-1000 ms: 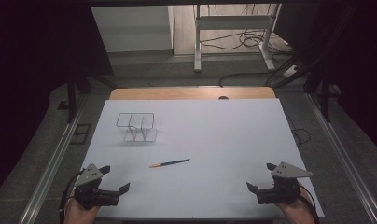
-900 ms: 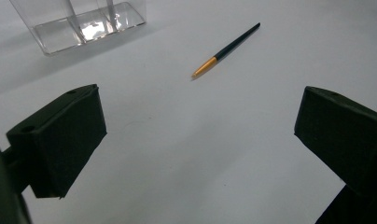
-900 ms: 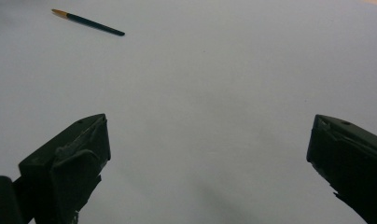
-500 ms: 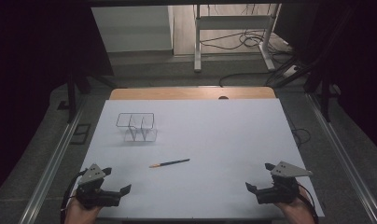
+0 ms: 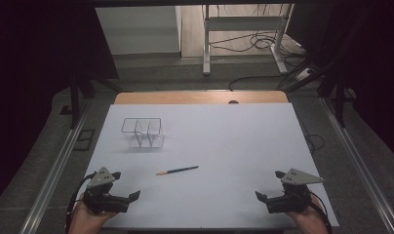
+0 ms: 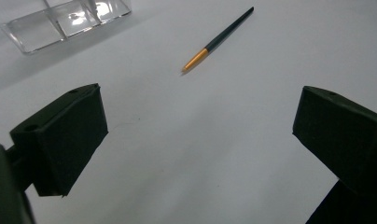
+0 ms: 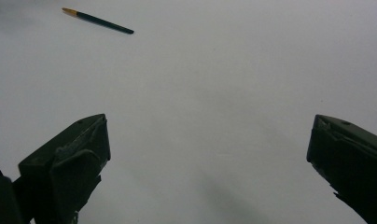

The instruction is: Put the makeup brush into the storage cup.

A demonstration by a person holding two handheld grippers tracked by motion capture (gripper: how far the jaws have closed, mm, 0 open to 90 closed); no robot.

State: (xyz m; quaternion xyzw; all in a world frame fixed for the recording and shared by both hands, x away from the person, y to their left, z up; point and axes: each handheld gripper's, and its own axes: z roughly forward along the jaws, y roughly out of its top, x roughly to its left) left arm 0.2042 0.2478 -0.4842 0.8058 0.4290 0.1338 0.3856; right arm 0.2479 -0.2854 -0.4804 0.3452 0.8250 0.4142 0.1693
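A slim pen with a dark body and an orange end lies flat on the white table top, near the middle. It also shows in the left gripper view as the pen and in the right gripper view as the pen. My left gripper rests at the near left corner, open and holding nothing. Its jaws stand wide apart in the left gripper view. At the near right, my right gripper is open too, with bare table between the jaws of the right gripper.
A clear plastic organiser with dividers stands at the far left of the table; it shows as the clear organiser beyond the left jaws. A wooden strip runs along the far edge. Metal rails flank the table.
The left gripper has edged slightly to the right. The right gripper, pen and organiser have not moved.
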